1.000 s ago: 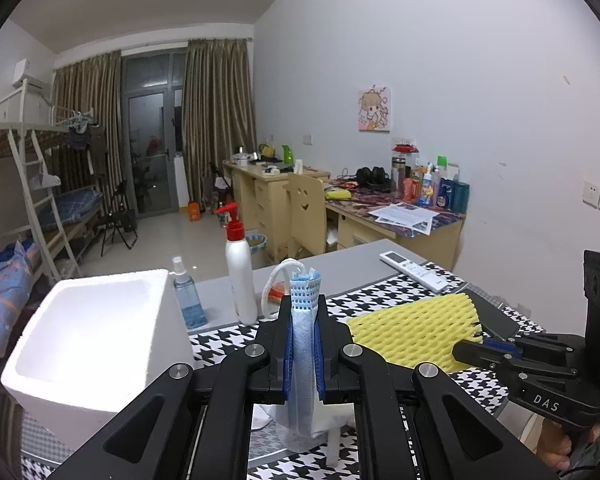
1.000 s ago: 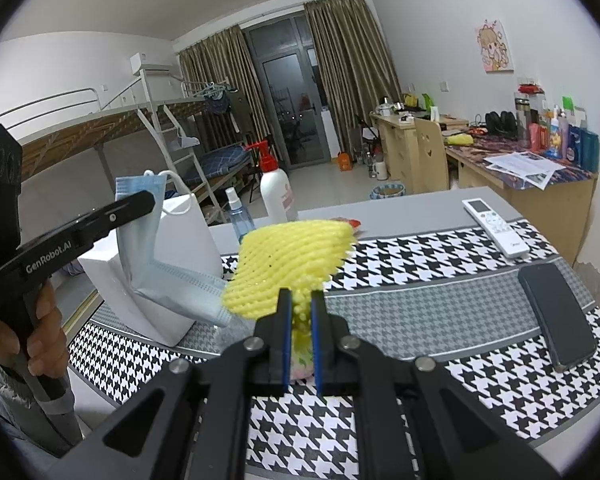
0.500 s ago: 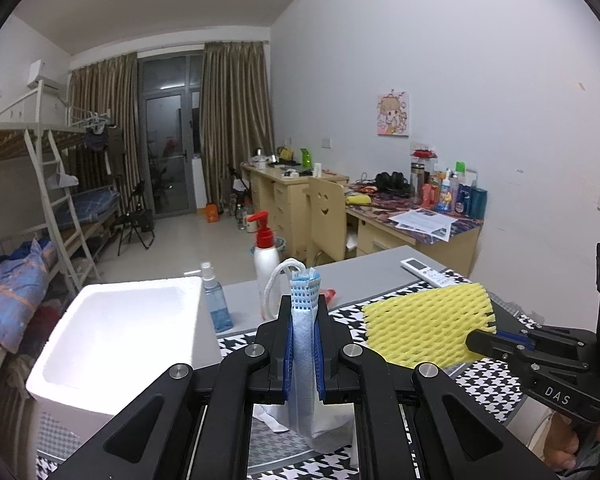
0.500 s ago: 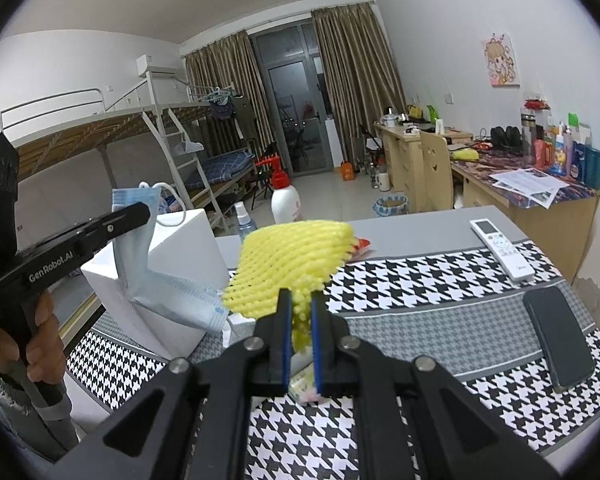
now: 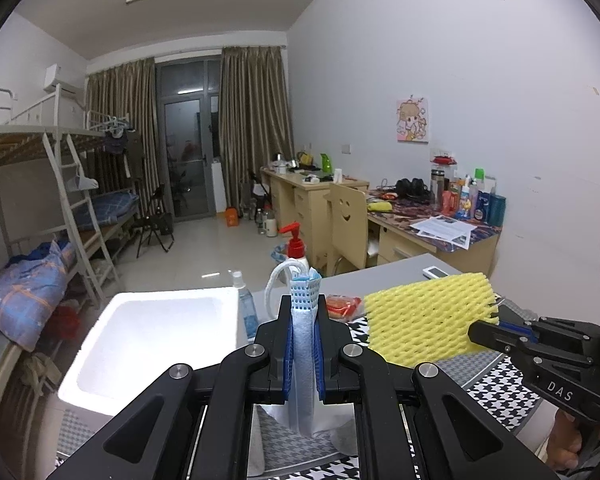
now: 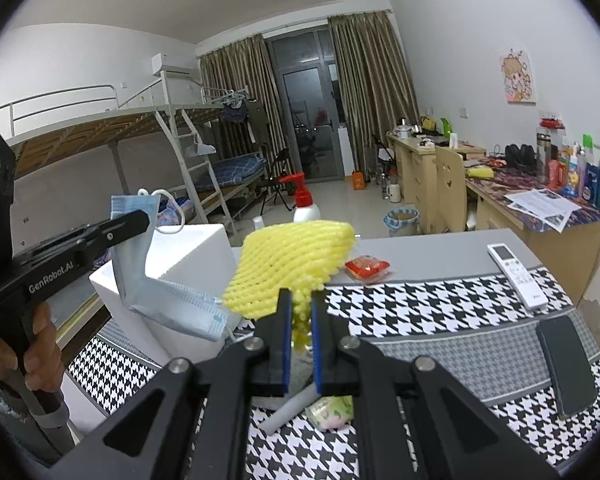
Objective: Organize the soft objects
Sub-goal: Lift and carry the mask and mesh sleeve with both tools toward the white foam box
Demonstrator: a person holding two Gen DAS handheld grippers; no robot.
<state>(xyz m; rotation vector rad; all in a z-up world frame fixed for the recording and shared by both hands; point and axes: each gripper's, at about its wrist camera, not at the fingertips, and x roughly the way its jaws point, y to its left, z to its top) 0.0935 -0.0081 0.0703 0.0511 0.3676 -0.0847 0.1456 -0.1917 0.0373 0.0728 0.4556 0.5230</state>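
1. The left tool (image 5: 303,312) is clamped tight on a blue face mask (image 5: 302,360); the blue pads press its folded edge from both sides, with no gap beyond the fabric.
2. The right tool (image 6: 300,316) is likewise closed, pinching the lower edge of a yellow foam net (image 6: 290,264).
3. Both soft things are held in the air above the table (image 6: 432,340), just beside each other. A white foam box (image 5: 156,336) stands close on the left tool's side, its open top facing up.
4. In the right wrist view the mask hangs from the left tool with its long axis running down, then bends at a crease and slants toward the net; one ear loop (image 6: 168,216) curls above the tool's tip.
5. The net is a flat sheet with its long axis roughly level; from the left wrist view it spreads broadside, and from the right it rises up and away from the pads.
6. Under the right tool a grey tube-like piece (image 6: 290,408) and a pale soft lump (image 6: 332,412) lie on the houndstooth cloth, partly hidden by the tool's frame; what they are is hard to tell.
7. The mask's lower end is cut off behind the left tool's frame in its own view.
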